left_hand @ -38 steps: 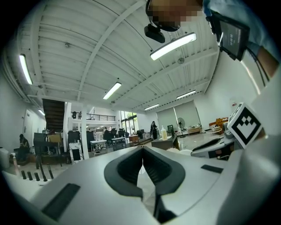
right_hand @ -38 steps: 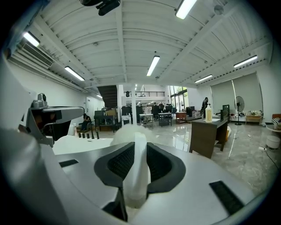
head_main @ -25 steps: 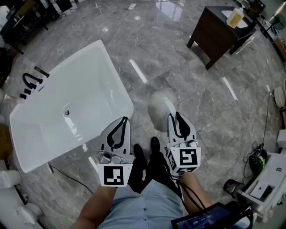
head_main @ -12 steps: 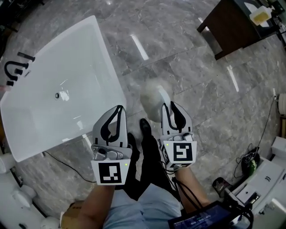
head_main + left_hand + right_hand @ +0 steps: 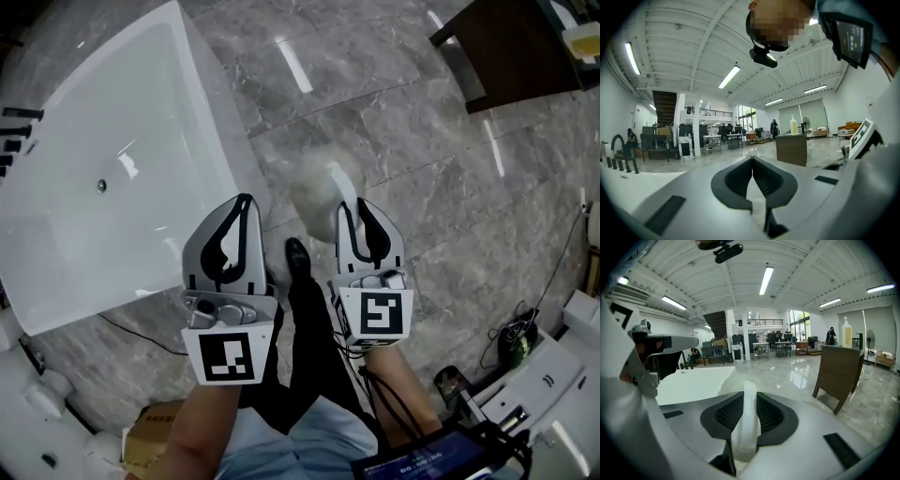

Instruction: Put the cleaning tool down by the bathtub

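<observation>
two grippers: i'm lowering them in the head view, the bathtub (image 5: 211, 122) looming larger than a second ago, the cleaning tool (image 5: 317, 192) hanging near its wall. left gripper view: left gripper (image 5: 752, 161) is pinching together, empty. right gripper view: right gripper (image 5: 746, 404) is clamping the tool's pale handle; set-down is nearing.

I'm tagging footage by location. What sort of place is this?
Probably a large open workshop or lab hall, not a real bathroom: a freestanding white bathtub sits on a polished marble floor, with office desks across the open room behind.
</observation>
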A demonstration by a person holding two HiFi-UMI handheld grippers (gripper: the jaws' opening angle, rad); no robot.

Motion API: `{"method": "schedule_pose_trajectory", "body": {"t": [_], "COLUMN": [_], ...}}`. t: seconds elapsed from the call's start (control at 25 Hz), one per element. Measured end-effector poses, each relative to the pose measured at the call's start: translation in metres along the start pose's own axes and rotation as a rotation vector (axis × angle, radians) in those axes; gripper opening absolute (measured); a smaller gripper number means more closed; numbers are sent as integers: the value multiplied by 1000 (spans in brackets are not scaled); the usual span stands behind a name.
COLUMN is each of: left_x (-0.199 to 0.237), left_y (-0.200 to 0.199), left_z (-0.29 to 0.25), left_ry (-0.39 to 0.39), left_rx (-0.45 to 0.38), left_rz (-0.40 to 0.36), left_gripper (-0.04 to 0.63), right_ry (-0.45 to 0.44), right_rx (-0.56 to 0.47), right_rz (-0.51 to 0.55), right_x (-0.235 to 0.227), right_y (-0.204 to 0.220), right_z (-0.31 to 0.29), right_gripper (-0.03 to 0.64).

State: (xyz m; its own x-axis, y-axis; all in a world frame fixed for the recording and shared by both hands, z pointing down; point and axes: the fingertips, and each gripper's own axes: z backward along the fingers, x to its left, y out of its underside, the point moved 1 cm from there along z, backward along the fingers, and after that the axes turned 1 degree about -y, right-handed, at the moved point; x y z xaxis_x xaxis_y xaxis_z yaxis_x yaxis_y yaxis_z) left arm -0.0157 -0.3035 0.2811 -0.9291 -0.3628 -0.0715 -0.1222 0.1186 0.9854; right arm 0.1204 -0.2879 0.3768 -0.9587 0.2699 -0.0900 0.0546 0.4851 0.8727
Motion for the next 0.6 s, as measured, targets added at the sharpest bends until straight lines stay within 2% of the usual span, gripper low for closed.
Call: {"method": "schedule_pose_trajectory", "body": {"t": [0.16,0.36,0.6], "left_x": [8,24,53], "left_y": [13,42,66], "left_z": [-19,-51,-71], "left_ry": [-20,-41,-98], "left_rx": [1,-2,-32], "left_rz": [-1,-8,9], "left_gripper": [17,17,17], "right_ry": [-14,-22,-38], "right_rx": [-8,59,68], "right_rz": [15,36,33], "right_x": [-7,-15,-7], "right_y": [11,42,71], "right_z": [-28,-77,-126], "right_gripper": [96,95,96]}}
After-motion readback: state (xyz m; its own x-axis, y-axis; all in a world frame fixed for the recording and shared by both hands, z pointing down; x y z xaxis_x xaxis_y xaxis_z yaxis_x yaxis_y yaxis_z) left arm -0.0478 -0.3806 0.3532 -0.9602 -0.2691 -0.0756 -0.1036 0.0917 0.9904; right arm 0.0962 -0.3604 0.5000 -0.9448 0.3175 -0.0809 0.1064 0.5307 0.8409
